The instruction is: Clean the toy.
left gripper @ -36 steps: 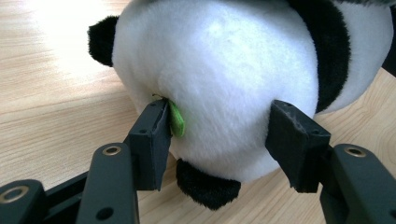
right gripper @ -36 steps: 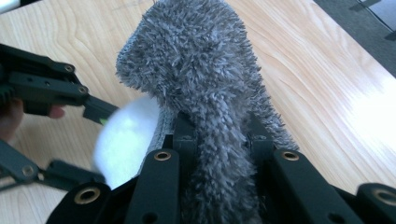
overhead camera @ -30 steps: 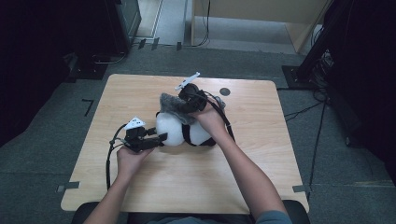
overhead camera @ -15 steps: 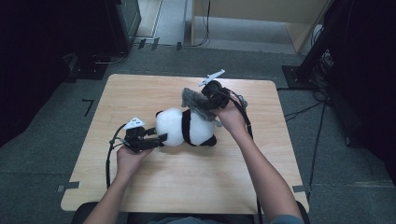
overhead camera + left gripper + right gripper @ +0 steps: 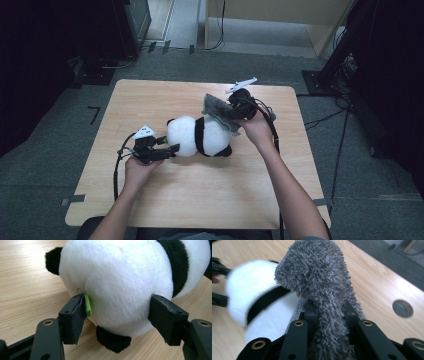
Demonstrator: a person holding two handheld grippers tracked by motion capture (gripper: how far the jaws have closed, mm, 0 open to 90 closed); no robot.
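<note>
**One plush panda, one grey fuzzy cloth, two hand-held grippers**

The left hand-held gripper (image 5: 172, 148) has just been opening; its jaws stand apart around the panda's white rump, pads just clear of the fur. One plush panda (image 5: 200, 136), white with a black band, lies mid-bench (image 5: 150, 210). The right hand-held gripper (image 5: 231, 112) is clamped on one grey fuzzy cloth (image 5: 219, 112), above the panda's right end. The bench's near half lies bare.

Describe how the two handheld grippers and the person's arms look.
Both grippers, left and right, are black, with two blocky black jaws on flat arms set with brass-coloured rivets. Each carries a pale three-cornered plate on top and trails a black cable. The forearms are bare; a grey-blue sleeve edge shows at the bottom of the high view.
</note>
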